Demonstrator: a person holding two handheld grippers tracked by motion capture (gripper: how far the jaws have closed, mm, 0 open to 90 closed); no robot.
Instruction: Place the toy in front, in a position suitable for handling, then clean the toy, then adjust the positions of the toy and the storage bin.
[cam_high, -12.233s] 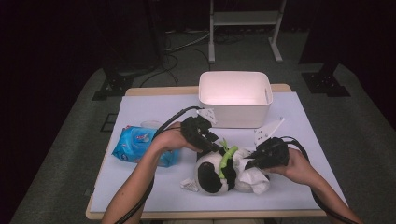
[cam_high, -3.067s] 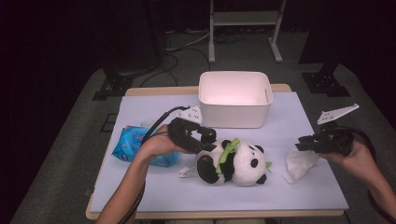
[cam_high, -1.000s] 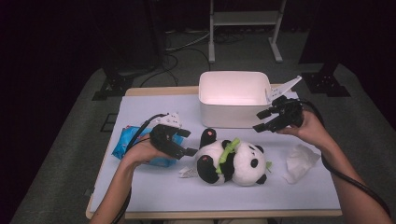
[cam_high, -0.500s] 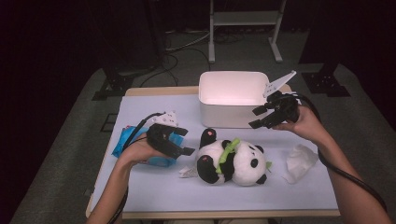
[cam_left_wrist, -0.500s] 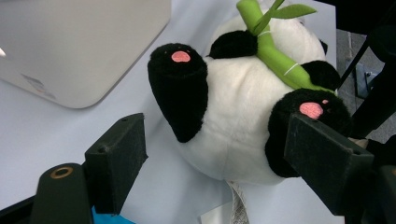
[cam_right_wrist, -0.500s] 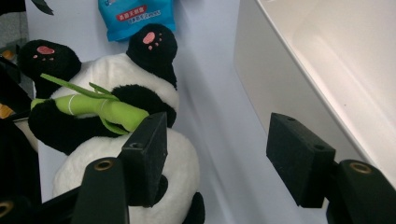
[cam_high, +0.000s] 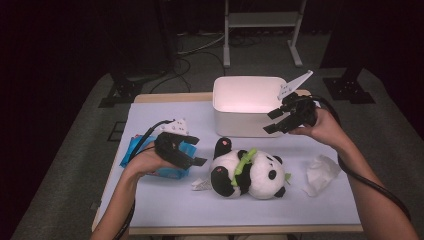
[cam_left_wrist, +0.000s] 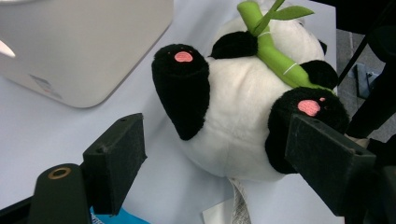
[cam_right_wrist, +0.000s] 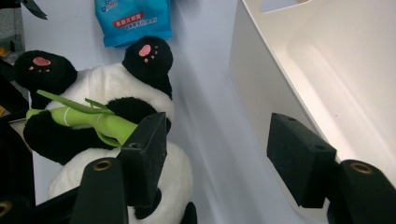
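A: Currently listed: plush panda (cam_high: 247, 175), lying on its back on the table (cam_high: 165, 210), in front of the white bin (cam_high: 248, 105). Left gripper (cam_high: 196, 151) wide, empty, beside its feet.

B: Noted. Right gripper (cam_high: 270, 121) wide, empty, held beside the bin's rim. The body is best clamped from both sides, the bamboo stalk (cam_high: 243, 164) avoided.

Blue packet (cam_high: 150, 160): mostly covered by the left hand (cam_high: 150, 162) and left gripper (cam_high: 192, 151); print too small to read. Panda (cam_left_wrist: 243, 107): head cut off beyond the left gripper's far pad. Box (cam_right_wrist: 327, 70): far wall runs past the frame edge behind the right gripper's (cam_right_wrist: 215, 154) pads.
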